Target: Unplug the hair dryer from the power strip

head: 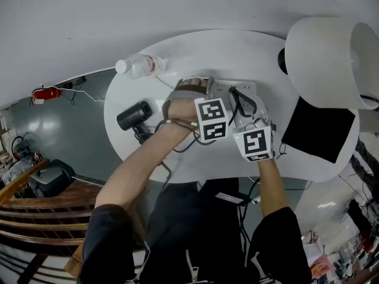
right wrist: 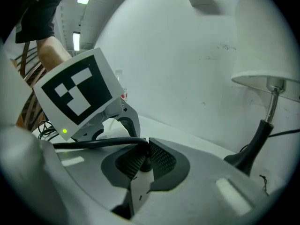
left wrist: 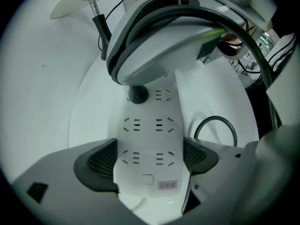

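Firmly seated, the hair dryer's black plug (left wrist: 138, 94) stands in a socket at the far end of the white power strip (left wrist: 147, 125), which lies flat on the round white table (head: 195, 49). The right gripper (right wrist: 146, 148) has its jaws nearly together, pinching that plug between its ribbed pads (right wrist: 161, 159). The black cable (right wrist: 93, 144) runs off to the left from the grip. The left gripper (left wrist: 147, 161) points down and straddles the strip's near end, its jaws clamped on the two long sides. The black hair dryer (head: 135, 116) lies on the table to the left of both grippers, near a water bottle (head: 141, 65). A white lamp (head: 325, 61) stands at the right, with a flat black square (head: 320, 129) beside it.
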`<state>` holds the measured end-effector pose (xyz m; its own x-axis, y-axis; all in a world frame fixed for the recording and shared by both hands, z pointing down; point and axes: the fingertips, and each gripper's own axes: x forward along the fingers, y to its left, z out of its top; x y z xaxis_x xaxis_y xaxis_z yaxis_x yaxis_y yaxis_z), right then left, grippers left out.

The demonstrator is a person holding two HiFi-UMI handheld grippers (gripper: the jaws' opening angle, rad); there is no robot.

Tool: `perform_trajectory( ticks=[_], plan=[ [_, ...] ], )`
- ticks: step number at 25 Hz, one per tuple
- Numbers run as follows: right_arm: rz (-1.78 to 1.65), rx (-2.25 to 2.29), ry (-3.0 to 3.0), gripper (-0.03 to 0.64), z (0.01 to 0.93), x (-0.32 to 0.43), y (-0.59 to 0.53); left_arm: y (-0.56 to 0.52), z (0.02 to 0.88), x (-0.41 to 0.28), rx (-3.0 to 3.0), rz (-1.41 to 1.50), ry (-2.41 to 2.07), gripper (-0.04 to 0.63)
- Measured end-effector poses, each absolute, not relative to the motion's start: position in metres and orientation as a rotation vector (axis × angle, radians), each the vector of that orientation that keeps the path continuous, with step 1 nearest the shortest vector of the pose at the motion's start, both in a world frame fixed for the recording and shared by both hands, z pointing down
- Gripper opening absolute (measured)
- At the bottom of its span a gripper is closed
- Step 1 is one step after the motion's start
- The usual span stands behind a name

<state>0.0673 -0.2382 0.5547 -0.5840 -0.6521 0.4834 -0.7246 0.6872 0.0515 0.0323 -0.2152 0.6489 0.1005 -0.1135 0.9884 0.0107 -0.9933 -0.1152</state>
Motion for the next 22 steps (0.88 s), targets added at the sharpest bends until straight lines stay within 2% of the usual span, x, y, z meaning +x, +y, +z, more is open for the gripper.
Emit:
perform_trajectory(
  ticks=[14, 22],
  plan=[
    [0.212, 1.086, -2.413, 0.027, 0.554, 0.067, -0.237, -0.216, 0.649, 0.032, -2.257, -2.046, 0.105, 0.407],
    [-0.025, 1.114, -2.515, 0.028, 0.472, 0.073, -0.265, -0.214, 0.651, 0.031, -2.262, -2.042, 0.095, 0.407]
  ],
)
